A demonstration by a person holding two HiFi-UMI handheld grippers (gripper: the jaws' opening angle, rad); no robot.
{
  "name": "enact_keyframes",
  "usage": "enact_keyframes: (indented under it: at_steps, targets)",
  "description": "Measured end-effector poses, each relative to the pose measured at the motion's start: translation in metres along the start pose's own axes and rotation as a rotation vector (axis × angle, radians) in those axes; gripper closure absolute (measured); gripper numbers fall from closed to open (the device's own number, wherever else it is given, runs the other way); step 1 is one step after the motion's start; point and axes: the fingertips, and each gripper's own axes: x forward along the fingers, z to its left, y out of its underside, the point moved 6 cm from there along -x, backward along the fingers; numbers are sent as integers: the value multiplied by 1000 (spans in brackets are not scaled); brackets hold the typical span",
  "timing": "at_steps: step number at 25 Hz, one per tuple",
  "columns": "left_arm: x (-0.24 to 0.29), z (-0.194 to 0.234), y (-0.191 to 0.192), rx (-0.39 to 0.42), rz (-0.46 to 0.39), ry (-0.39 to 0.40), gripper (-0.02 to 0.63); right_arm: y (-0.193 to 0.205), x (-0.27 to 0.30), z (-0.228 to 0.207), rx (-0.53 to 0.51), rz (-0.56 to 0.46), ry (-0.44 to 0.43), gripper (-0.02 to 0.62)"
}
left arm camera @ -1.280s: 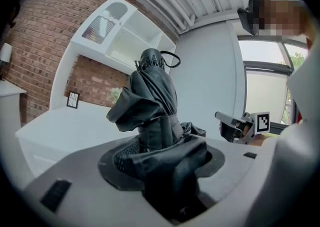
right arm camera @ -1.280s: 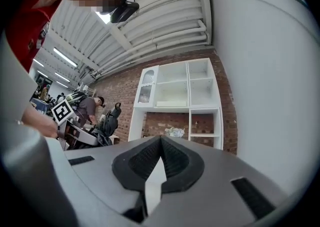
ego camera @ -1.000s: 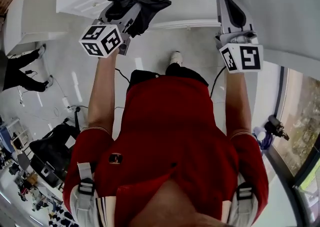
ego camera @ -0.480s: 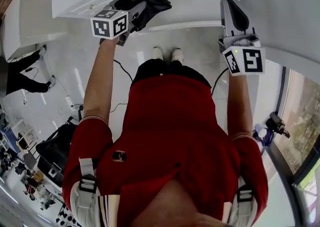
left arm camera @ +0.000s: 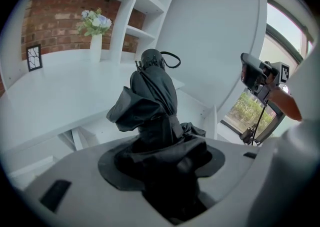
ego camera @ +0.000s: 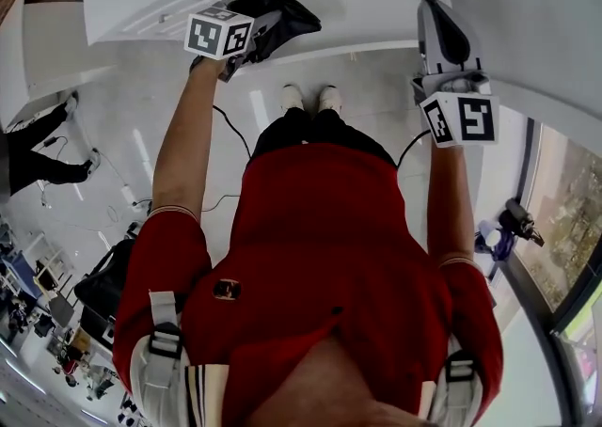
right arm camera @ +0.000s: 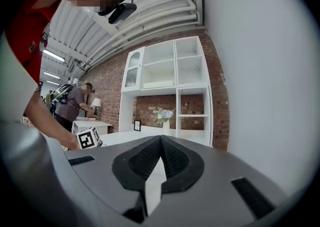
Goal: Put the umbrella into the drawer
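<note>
Umbrella, folded, clamped in left gripper at frame centre, long axis upward along jaws, strap end uppermost; white counter edge and open surface left. Right gripper jaws together, empty

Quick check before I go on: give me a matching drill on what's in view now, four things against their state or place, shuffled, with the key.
Things:
1. umbrella
2. left gripper
3. right gripper
4. vase of flowers

States or places:
A. jaws together, nothing between them
B. standing on the white counter in front of the brick wall
C. black, folded up, with a loop at its far end
D. clamped on black fabric

Pairs: 1-C, 2-D, 3-A, 4-B
</note>
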Motion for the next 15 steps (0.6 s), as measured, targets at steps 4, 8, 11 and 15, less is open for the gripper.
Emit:
enact_keyframes:
  at_steps: [4, 8, 11, 15]
  targets:
    - [17, 2, 9, 9, 73, 26, 357, 3, 0, 2, 1, 25, 8, 597]
    - [33, 8, 16, 26, 143, 47, 357, 8, 2, -1, 0, 47, 25, 597]
    - [44, 12, 19, 26, 177, 63, 357, 12, 4, -4, 2, 60, 40, 597]
    - [55, 17, 28, 23, 231, 88, 357, 17, 13, -1, 3, 76, 48, 597]
